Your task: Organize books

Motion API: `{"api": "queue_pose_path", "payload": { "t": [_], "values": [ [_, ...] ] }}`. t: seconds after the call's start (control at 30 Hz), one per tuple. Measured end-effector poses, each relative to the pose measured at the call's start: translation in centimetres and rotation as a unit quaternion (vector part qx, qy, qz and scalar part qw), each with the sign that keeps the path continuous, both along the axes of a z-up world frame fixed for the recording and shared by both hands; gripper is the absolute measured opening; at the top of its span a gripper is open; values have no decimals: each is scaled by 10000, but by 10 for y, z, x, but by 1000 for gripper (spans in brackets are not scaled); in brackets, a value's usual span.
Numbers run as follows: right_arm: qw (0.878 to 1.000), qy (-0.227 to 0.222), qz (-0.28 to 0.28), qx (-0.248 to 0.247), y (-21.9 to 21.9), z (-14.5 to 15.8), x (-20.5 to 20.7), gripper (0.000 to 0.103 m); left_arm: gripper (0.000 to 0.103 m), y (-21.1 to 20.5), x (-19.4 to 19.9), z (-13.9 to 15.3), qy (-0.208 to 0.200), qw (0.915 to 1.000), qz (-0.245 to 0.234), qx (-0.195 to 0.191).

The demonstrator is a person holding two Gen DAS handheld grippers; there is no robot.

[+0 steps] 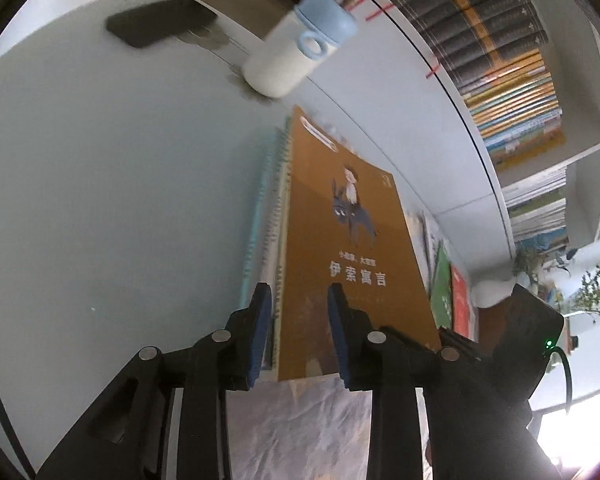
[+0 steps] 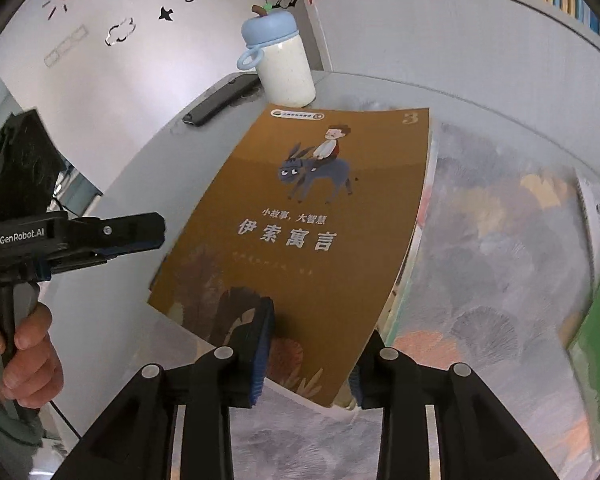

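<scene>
Paperbacks like the brown book, top of a stack on the table, feel light and bendy; grasp the near edge. Left hand-held gripper straddles its left corner, jaws apart, room leftward. Right view: right hand-held gripper brackets the near corner, not clamped; bottle stands beyond.

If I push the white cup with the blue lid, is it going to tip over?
Probably tips rather than slides: the cup stands upright, taller than wide, its bulky lid raising the weight. Once down, its round body would likely roll. How full it is cannot be seen.
</scene>
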State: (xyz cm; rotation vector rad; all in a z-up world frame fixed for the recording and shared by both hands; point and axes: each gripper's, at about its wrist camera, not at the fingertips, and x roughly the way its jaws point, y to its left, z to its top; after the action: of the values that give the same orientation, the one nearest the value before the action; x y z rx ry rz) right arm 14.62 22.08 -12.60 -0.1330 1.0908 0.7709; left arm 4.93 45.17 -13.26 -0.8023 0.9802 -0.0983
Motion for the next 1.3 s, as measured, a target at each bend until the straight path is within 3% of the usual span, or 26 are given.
{"api": "queue_pose_path", "payload": {
  "t": [0.17, 0.33, 0.53, 0.7, 0.77, 0.87, 0.97, 1.1, 1.2, 1.3],
  "values": [
    [10000, 85, 31, 23, -4, 0, -5, 36, 28, -17, -11, 31, -46, 9982, -66, 588],
    [9990, 355, -271, 3, -54, -2, -18, 40, 31, -46, -13, 59, -196, 9959, -294, 839],
    [9886, 744, -1309, 80, -186, -10, -55, 41, 31, -143, 0, 75, -241, 9892, -1072, 970],
    [9647, 1044, -2414, 148, -319, -18, -87, 43, 31, -253, 5, 69, -80, 9773, -1858, 1010],
    [9542, 1052, -2799, 141, -371, -16, -98, 43, 31, -302, 7, 62, 12, 9706, -2244, 874],
    [9412, 886, -3259, 85, -438, -8, -109, 47, 31, -394, 8, 54, 43, 9533, -2922, 764],
    [9189, 623, -3895, 78, -515, 2, -122, 55, 31, -469, 14, 48, 43, 9370, -3434, 648],
    [8893, 356, -4557, -103, -607, 1, -134, 55, 31, -563, 23, 42, 55, 9144, -4001, 608],
    [8793, 425, -4743, -35, -651, -10, -134, 55, 31, -612, 30, 32, 112, 9031, -4238, 690],
    [8721, 628, -4847, 244, -681, -23, -130, 55, 31, -641, 37, 19, 261, 8994, -4296, 762]
  ]
}}
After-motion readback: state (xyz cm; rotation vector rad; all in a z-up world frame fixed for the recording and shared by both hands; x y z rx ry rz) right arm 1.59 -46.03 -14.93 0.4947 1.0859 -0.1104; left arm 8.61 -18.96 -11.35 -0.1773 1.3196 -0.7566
